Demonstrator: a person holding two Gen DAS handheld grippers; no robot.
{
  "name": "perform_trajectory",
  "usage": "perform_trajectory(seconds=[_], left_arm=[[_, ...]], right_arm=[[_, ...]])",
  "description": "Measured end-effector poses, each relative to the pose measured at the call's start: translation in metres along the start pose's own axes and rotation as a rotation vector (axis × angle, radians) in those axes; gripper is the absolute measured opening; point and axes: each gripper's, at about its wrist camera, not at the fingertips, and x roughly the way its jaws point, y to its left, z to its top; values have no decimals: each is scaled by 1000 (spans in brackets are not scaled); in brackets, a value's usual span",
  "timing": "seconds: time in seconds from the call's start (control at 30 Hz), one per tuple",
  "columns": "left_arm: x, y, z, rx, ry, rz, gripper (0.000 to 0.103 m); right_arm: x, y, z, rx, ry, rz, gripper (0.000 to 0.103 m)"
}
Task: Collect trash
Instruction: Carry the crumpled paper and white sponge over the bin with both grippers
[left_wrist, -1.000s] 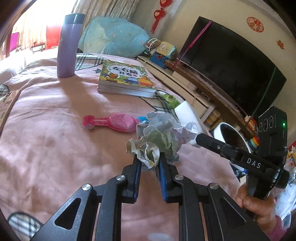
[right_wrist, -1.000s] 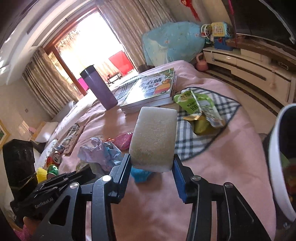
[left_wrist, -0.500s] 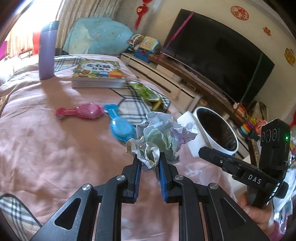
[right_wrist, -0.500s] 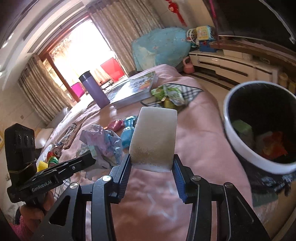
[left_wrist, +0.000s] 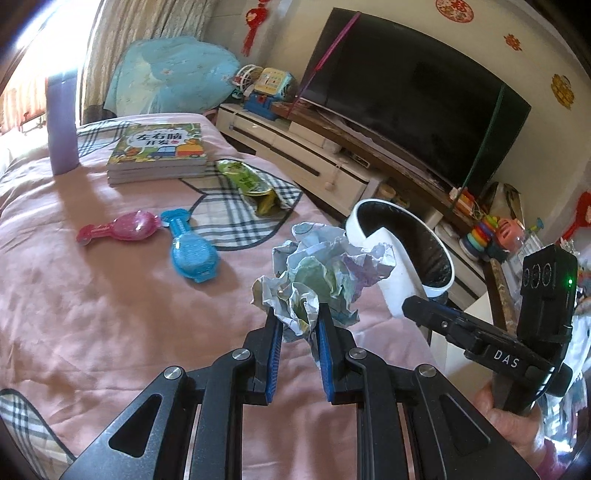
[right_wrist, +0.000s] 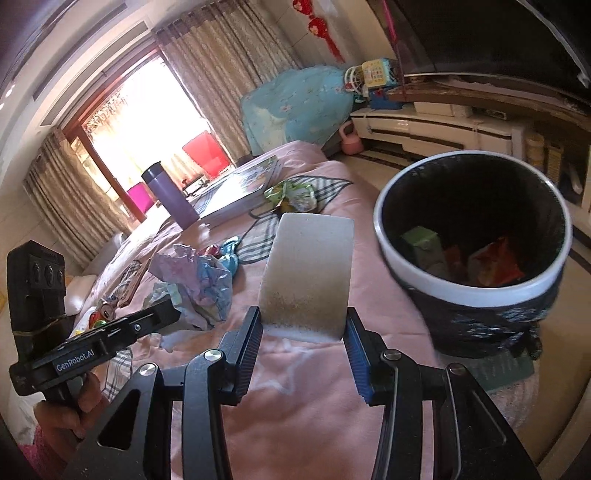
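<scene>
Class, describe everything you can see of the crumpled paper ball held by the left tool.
The crumpled paper ball is a loose, heavily creased wad, mostly white with pale blue, green and lilac print. The left tool pinches its lower folds between blue pads, holding it above the pink bedspread, clear of the cloth. In the right wrist view it hangs left of the white sponge block. It lies short of the trash bin.

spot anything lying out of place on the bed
Yes: an opened green snack wrapper lies crumpled on the checked cloth beside the stack of books, trash not yet collected.
</scene>
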Motion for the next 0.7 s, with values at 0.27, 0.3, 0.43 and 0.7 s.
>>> perform_trajectory(seconds=[0.27,0.3,0.43,0.7], left_arm=[[7,-24,3,34,11,-20,17],[9,-27,3,37,13,-23,17],[16,-44,4,63,20,-37,17],[31,-70,13,100,18,-57,17]], right_arm=[[-27,-25,1,37,-49,-38,45],[-30,-28,1,39,-55,-45,45],[-40,-40,1,50,-78,-69,45],[-52,-65,2,85,-103,-119,45]])
